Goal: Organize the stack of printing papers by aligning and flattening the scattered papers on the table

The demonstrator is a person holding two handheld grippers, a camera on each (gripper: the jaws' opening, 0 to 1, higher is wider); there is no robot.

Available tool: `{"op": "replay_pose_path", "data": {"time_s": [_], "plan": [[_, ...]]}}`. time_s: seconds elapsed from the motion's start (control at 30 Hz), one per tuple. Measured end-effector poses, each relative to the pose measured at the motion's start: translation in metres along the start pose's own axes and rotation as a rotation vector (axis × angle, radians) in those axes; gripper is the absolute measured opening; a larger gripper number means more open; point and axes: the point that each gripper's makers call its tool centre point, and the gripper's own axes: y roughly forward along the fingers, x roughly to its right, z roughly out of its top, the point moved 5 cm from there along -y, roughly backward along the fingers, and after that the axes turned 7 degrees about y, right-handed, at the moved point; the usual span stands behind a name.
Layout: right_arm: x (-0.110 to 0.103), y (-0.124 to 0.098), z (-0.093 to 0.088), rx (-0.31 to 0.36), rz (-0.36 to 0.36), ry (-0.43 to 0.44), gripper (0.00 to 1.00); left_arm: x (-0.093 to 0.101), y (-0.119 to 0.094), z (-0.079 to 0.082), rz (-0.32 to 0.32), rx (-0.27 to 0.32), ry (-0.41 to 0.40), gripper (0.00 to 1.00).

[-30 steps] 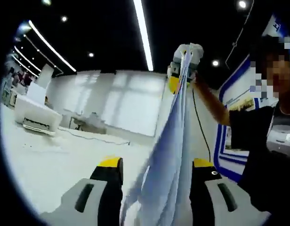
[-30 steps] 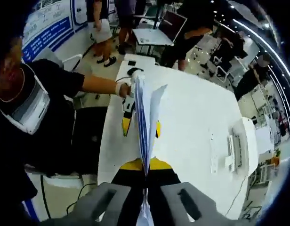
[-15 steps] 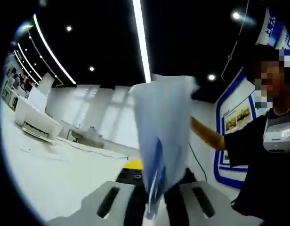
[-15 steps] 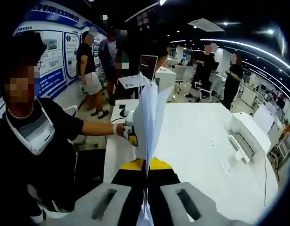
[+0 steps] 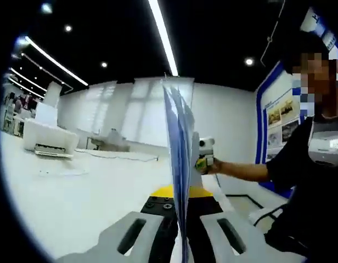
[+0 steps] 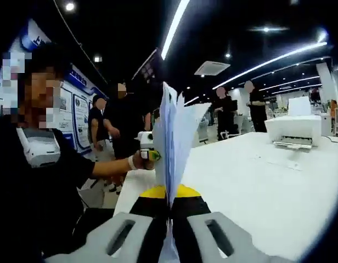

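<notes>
A stack of white printing papers (image 5: pixel 179 148) stands on edge above the white table (image 5: pixel 75 197), fanned slightly at the top. My left gripper (image 5: pixel 179 207) is shut on one end of it. In the right gripper view the same papers (image 6: pixel 172 137) rise straight up from my right gripper (image 6: pixel 170 204), which is shut on the other end. The right gripper (image 5: pixel 204 155) shows beyond the sheets in the left gripper view, held in a hand. The left gripper (image 6: pixel 146 147) shows beside the stack in the right gripper view.
A white printer (image 5: pixel 48 139) sits at the far side of the table, also seen as the printer (image 6: pixel 294 130) in the right gripper view. A person in a black shirt (image 6: pixel 43 186) holds both grippers. Several people (image 6: pixel 111 129) stand behind, near a blue wall board (image 5: pixel 279 118).
My left gripper, open around the hanging sheets a second ago, has shut on them. Both hands have swung level, and the stack now stands upright on edge between them.
</notes>
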Motion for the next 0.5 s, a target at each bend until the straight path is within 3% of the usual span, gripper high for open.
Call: {"op": "replay_pose_path", "data": {"time_s": [0.13,0.2,0.23,0.27,0.3,0.33,0.37,0.5], "plan": [[-0.009,-0.002,0.005,0.016,0.031,-0.027,0.00,0.006,-0.001,0.003,-0.021,-0.008,0.006,0.07],[-0.008,-0.003,0.000,0.017,0.049,-0.060,0.26,0.008,-0.001,-0.004,-0.046,-0.027,0.003,0.17],[-0.006,-0.002,-0.005,0.025,0.050,-0.060,0.24,0.008,-0.001,-0.013,-0.049,-0.057,-0.026,0.17],[-0.002,0.002,-0.016,0.025,0.053,-0.017,0.06,0.008,0.000,-0.021,-0.045,-0.077,-0.064,0.08],[0.001,0.002,-0.033,-0.047,0.045,0.069,0.00,0.010,0.001,-0.025,-0.054,-0.086,-0.083,0.06],[-0.006,0.006,-0.048,-0.113,0.092,0.033,0.00,0.013,0.004,-0.026,-0.093,-0.065,0.017,0.06],[-0.005,0.006,-0.044,-0.074,0.083,-0.027,0.00,0.015,0.004,-0.025,-0.077,-0.065,0.007,0.06],[-0.008,0.004,-0.028,-0.060,0.081,0.009,0.00,0.017,0.008,-0.013,-0.077,-0.045,0.006,0.06]]}}
